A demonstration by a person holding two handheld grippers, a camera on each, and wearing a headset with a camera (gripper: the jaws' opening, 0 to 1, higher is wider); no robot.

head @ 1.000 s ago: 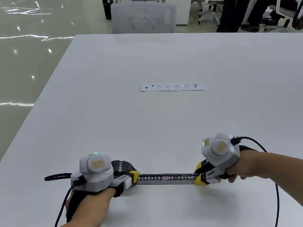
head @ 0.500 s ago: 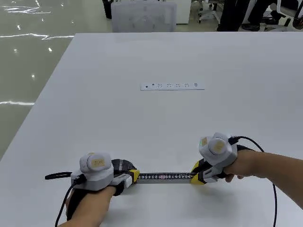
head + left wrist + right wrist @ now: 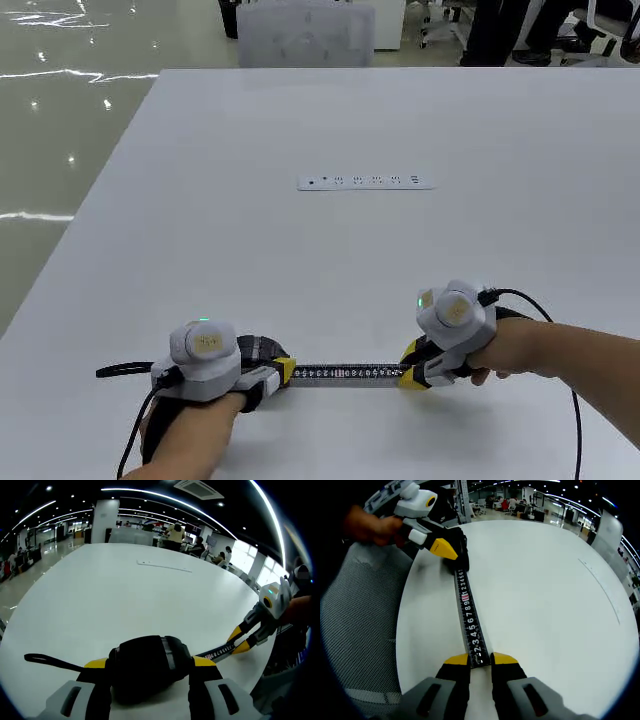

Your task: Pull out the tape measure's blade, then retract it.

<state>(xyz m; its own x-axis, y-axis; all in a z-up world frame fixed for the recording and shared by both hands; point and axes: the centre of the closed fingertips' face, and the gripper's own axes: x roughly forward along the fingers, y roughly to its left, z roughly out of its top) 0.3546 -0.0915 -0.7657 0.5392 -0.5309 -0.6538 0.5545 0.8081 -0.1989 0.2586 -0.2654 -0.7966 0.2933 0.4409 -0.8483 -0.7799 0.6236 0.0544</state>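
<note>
A black tape measure case point(image 3: 258, 352) lies near the front left of the white table point(image 3: 330, 260), and my left gripper point(image 3: 280, 372) is shut on it. In the left gripper view the case point(image 3: 147, 665) sits between the yellow fingertips of the left gripper point(image 3: 150, 662). The blade point(image 3: 345, 373) runs right from the case, flat on the table. My right gripper point(image 3: 408, 365) is shut on the blade's end. In the right gripper view the numbered blade point(image 3: 468, 615) stretches from the right gripper point(image 3: 480, 658) to the case point(image 3: 460, 555).
A white power strip point(image 3: 365, 182) lies at mid-table. The case's black wrist strap point(image 3: 120, 372) trails left toward the table edge. A grey chair point(image 3: 300, 35) stands beyond the far edge. People and desks fill the room behind.
My right gripper has moved left toward the case with the blade end in it, so the length of blade showing is shorter. The left gripper has stayed in place.
</note>
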